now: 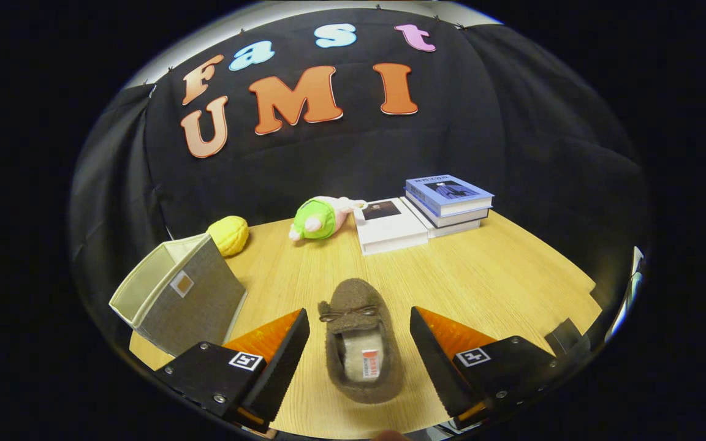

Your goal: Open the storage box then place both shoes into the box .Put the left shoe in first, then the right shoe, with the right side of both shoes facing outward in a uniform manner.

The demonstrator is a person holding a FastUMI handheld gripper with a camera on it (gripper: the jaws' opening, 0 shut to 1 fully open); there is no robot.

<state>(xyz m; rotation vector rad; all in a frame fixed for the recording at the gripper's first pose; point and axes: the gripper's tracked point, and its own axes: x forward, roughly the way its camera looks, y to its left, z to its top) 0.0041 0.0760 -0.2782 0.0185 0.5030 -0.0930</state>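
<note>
A brown fuzzy slipper [360, 343] with a small bow lies on the wooden table [488, 282], toe pointing away from me. It sits between my two fingers with a gap on each side, so neither finger touches it. My gripper [359, 334] is open. The grey fabric storage box [175, 288] stands to the left of the left finger, open at the top and tilted, its pale inside showing.
Beyond the slipper at the back of the table lie a yellow plush toy [229, 234], a green and pink plush toy [319, 218], a white book [388, 224] and a stack of books [449, 202]. The booth's black cloth wall rises behind them.
</note>
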